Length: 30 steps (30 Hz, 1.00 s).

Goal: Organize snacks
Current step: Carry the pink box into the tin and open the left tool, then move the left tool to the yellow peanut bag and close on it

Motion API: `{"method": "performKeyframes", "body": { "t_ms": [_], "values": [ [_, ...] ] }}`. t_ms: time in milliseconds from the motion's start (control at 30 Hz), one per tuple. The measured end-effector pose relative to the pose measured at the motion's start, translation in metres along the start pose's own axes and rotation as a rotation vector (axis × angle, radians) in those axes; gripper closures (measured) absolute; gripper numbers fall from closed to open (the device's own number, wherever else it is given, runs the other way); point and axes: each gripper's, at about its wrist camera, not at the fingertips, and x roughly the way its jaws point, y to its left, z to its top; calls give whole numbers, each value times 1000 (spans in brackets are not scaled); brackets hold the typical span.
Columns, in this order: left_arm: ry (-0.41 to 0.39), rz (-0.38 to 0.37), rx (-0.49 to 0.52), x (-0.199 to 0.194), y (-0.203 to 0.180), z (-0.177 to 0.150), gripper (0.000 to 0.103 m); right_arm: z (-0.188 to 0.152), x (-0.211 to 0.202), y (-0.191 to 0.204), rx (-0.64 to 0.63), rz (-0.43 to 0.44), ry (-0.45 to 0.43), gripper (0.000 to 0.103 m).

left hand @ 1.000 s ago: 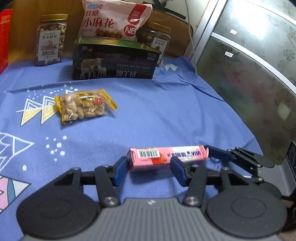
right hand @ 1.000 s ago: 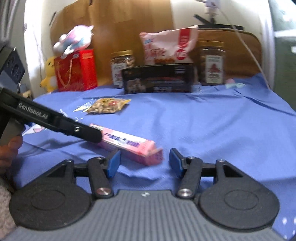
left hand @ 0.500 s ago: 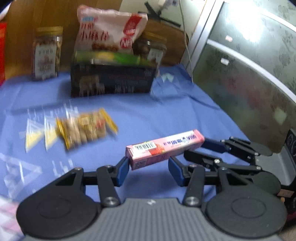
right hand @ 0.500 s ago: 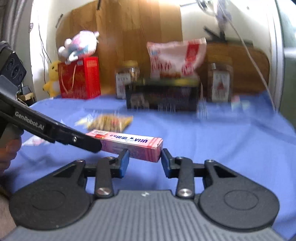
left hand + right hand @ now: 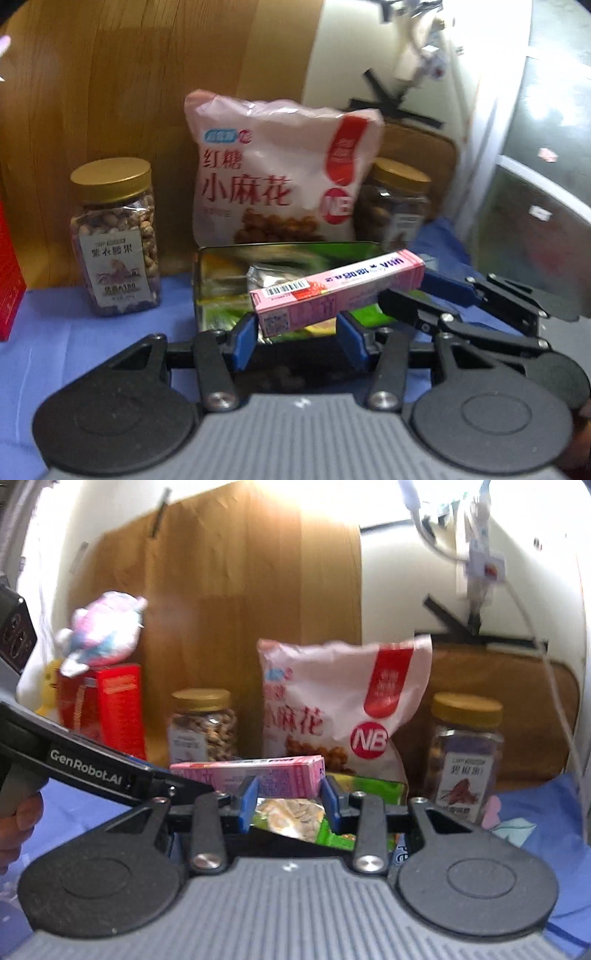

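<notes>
Pink cardboard marks the long candy box (image 5: 338, 290), held in the air over the open tin (image 5: 288, 258) with both tools on it. The left gripper (image 5: 295, 341) has its blue jaws pinching the near, barcode end of the box, while the right gripper (image 5: 290, 803) pinches the other end, its jaws pressed against the sides of the box; seen from the left wrist, the right tool reaches in from the right, and its jaws meet the far end of the box. The box sits tilted, its right end higher in the left wrist view. Below it, inside the tin, lie a green snack packet (image 5: 354, 788) and a silvery packet of seeds (image 5: 291, 818). Behind the tin stands a pink-and-white bag of twisted pastry (image 5: 277, 177), upright against the wooden board (image 5: 147, 92). A gold-lidded jar of nuts (image 5: 116, 236) stands to the left of the tin and another gold-lidded jar (image 5: 463, 757) to the right, both on the blue cloth (image 5: 74, 339). Far left, a red box (image 5: 101, 709) carries a plush toy (image 5: 99, 631) on top.
</notes>
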Motion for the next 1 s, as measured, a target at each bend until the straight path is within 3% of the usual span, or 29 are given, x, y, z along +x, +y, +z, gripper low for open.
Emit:
{"method": "performKeyframes", "body": {
  "t_ms": [133, 200, 367, 433, 533, 633, 733, 767, 800, 833, 867, 1000],
  "values": [
    [29, 45, -2, 29, 7, 0, 55, -11, 22, -1, 21, -41, 47, 59],
    [34, 64, 3, 35, 7, -3, 51, -16, 23, -3, 33, -52, 56, 52],
    [-48, -1, -30, -16, 18, -23, 44, -13, -9, -5, 97, -65, -1, 51],
    [-72, -49, -80, -46, 33, -40, 41, -18, -31, -6, 180, 24, 6, 51],
    [-19, -76, -183, -72, 55, -76, 41, -39, -42, 0, 289, 249, 136, 52],
    [76, -88, -319, -70, 75, -106, 41, -60, -33, 23, 270, 305, 264, 52],
    [139, -159, -416, -58, 83, -122, 44, -66, -19, 43, 250, 328, 336, 52],
    [142, -181, -420, -55, 83, -124, 46, -68, -15, 47, 247, 333, 353, 52],
    [130, -167, -410, -54, 80, -125, 55, -69, -14, 53, 231, 328, 354, 53],
    [134, -151, -401, -53, 77, -125, 64, -68, -15, 58, 206, 315, 350, 64],
    [142, -150, -400, -53, 74, -126, 66, -67, -16, 62, 193, 314, 358, 70],
    [172, -177, -355, -63, 56, -139, 72, -67, -43, 69, 176, 277, 346, 72]
  ]
}}
